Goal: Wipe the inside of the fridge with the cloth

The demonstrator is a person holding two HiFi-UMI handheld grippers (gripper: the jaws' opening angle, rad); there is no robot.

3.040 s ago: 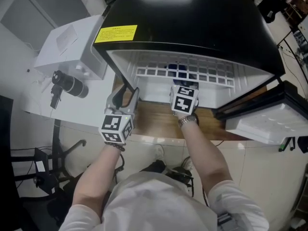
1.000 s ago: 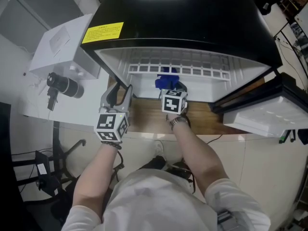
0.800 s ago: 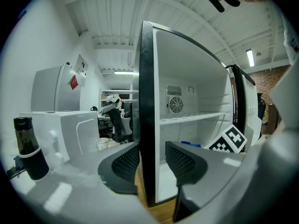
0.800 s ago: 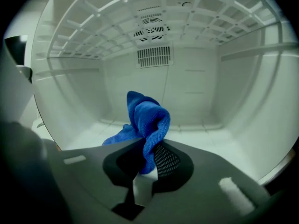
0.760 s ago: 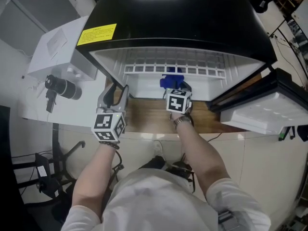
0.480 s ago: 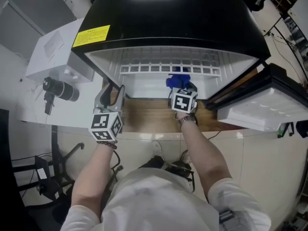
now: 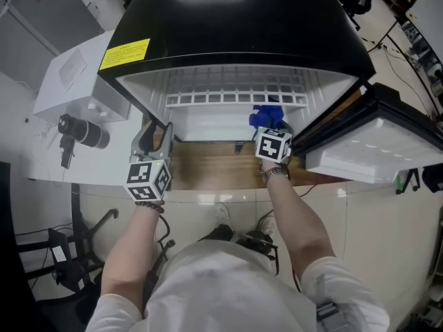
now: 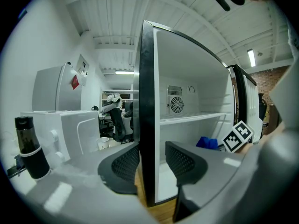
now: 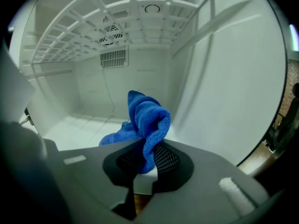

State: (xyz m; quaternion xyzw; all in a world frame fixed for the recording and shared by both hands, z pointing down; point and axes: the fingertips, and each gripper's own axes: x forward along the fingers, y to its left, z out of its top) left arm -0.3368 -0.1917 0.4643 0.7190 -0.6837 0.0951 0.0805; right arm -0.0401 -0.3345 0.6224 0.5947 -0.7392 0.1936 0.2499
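FRIDGE CLEAN-OUT: The right gripper (image 9: 145,158), jaws closed on a bunched blue microfibre cloth (image 9: 145,118), reaches into the black-topped, white-lined fridge (image 7: 235,26) on the wooden bench (image 7: 208,173). The cloth sits below the white wire shelf (image 7: 235,99), near the side wall (image 9: 224,92) at frame right. The left gripper (image 8: 150,164) hovers at the cabinet's black front edge (image 8: 145,101), jaws apart and empty. A good pass likely means pressing the cloth flat and overlapping strokes into the corner, with a firm grip. Whether cloth meets the fridge floor (image 9: 79,125) is hidden by the gripper body, and from above the black top masks most of the interior
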